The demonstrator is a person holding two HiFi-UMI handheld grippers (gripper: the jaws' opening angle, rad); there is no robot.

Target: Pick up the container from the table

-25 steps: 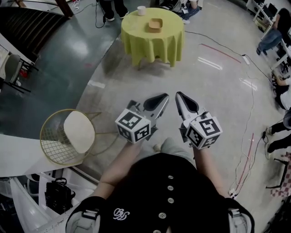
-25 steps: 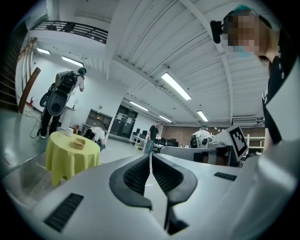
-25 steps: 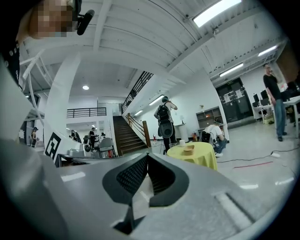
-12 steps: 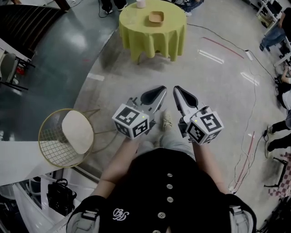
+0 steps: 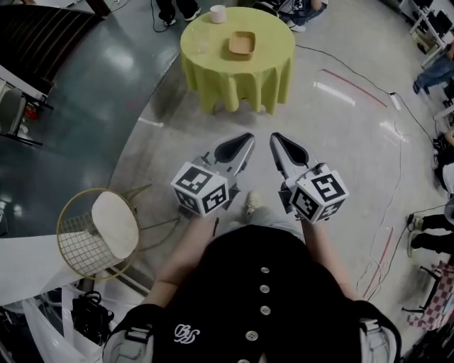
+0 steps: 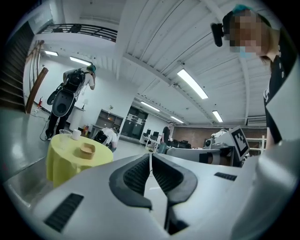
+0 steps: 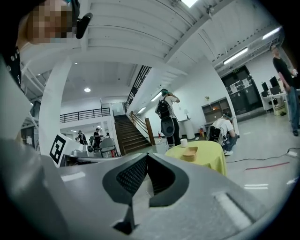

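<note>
While the left gripper [image 5: 247, 137] and right gripper [image 5: 274, 137] hold their fingers [image 5: 233, 151] closed and empty, the container [image 5: 242, 45] sits untouched on the surface [image 5: 213, 67] well ahead.

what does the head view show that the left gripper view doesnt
Only the head view: the gold wire chair with a white seat, standing on the floor to the person's left, and the person's own black buttoned top.
Only the left gripper view: the ceiling with its strip lights.
Both: the left gripper, jaws together with nothing between them, the round yellow-green table ahead, the tan container on it, and a white cup near its far edge.
</note>
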